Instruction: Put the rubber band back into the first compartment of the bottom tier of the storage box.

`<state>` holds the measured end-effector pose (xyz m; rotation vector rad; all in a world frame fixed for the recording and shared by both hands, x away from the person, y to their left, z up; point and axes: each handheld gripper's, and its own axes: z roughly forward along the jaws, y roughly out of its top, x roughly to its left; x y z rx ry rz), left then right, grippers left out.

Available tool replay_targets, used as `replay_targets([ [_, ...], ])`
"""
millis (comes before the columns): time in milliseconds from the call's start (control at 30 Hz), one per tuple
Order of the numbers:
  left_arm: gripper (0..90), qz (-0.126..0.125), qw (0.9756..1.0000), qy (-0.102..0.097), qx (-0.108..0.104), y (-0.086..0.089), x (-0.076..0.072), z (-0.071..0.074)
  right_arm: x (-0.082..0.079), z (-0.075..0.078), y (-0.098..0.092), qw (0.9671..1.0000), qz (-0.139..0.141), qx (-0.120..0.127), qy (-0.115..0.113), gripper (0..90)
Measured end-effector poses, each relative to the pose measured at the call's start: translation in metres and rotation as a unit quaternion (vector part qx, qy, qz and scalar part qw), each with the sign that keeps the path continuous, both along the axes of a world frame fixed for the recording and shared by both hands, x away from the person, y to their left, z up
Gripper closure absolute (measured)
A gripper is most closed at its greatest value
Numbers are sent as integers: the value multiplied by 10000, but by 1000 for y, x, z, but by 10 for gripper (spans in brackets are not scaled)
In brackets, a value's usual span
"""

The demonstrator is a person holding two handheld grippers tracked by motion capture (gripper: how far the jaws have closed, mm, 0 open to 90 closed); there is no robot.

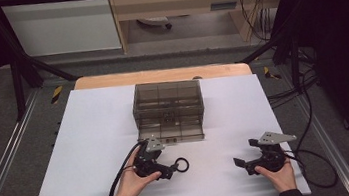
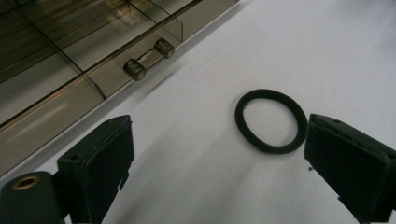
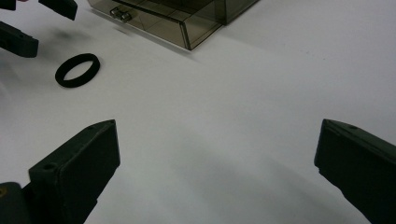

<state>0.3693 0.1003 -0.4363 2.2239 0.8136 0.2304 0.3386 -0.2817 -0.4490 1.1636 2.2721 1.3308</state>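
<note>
Left gripper jaws wide apart, ring flat just ahead by one jaw; right gripper also spread, farther off.

— What is lying in front of the left gripper?
— A black rubber ring is lying flat on the white bench, unbroken and slightly oval, just beside the fingers.
— Is anything gripping it?
— No, it is sitting free, near the smoked-plastic drawer box, whose bottom drawer is standing pulled open.
</note>
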Motion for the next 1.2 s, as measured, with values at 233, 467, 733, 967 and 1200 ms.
replay_targets([
  [233, 180, -48, 10000, 54, 7, -8, 0, -4, 0, 0, 0, 10000, 8, -13, 8, 8],
  [467, 331, -17, 9999, -34, 112, -17, -3, -6, 0, 0, 0, 10000, 3, -15, 4, 8],
  [733, 473, 54, 9999, 28, 133, -20, -2, -8, 0, 0, 0, 10000, 3, -8, -10, 8],
  [967, 596, 51, 9999, 73, 113, -22, -3, -10, 0, 0, 0, 10000, 0, -9, -5, 8],
  [1200, 682, 32, 9999, 101, 94, -24, -4, -11, 0, 0, 0, 10000, 6, -17, 4, 8],
])
